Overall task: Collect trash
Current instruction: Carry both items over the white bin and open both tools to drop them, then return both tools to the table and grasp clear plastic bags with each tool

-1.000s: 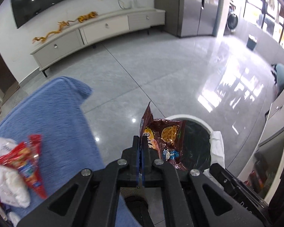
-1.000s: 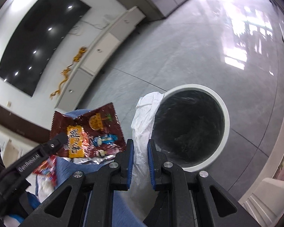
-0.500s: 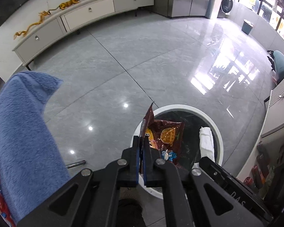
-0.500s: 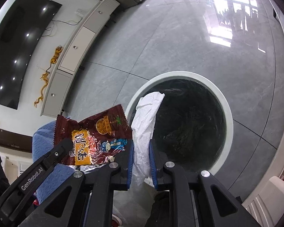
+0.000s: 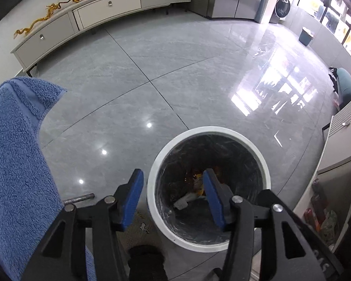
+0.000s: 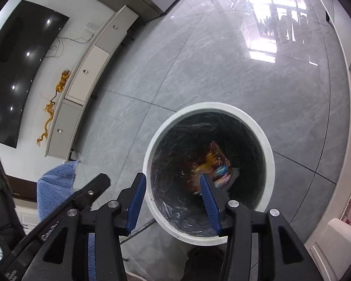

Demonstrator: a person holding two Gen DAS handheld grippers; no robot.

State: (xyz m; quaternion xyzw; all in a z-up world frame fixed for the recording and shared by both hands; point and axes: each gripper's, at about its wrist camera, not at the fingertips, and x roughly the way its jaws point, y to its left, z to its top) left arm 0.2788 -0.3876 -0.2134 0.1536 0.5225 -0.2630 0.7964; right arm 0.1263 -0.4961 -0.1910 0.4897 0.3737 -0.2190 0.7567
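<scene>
A round white-rimmed trash bin (image 5: 224,131) with a black liner stands on the grey floor, also seen as the bin (image 6: 252,118) in the right wrist view. Inside it lie a brown snack wrapper (image 6: 210,164) and a white tissue (image 5: 183,200). My left gripper (image 5: 173,194) hangs over the bin's near rim, its jaws opening with nothing between them. My right gripper (image 6: 173,196) is also above the bin, jaws opening and empty. The left gripper's black finger (image 6: 91,187) shows at the left of the right wrist view.
A blue towel (image 5: 14,154) covers a surface at the left. A metal rod (image 5: 79,199) lies on the floor by the bin. A long low cabinet (image 5: 110,9) runs along the far wall. A white unit (image 5: 339,149) stands at the right.
Both grippers opened. The snack wrapper left the left gripper and the white tissue left the right one; both now lie inside the bin. Both grippers sank closer to the bin.
</scene>
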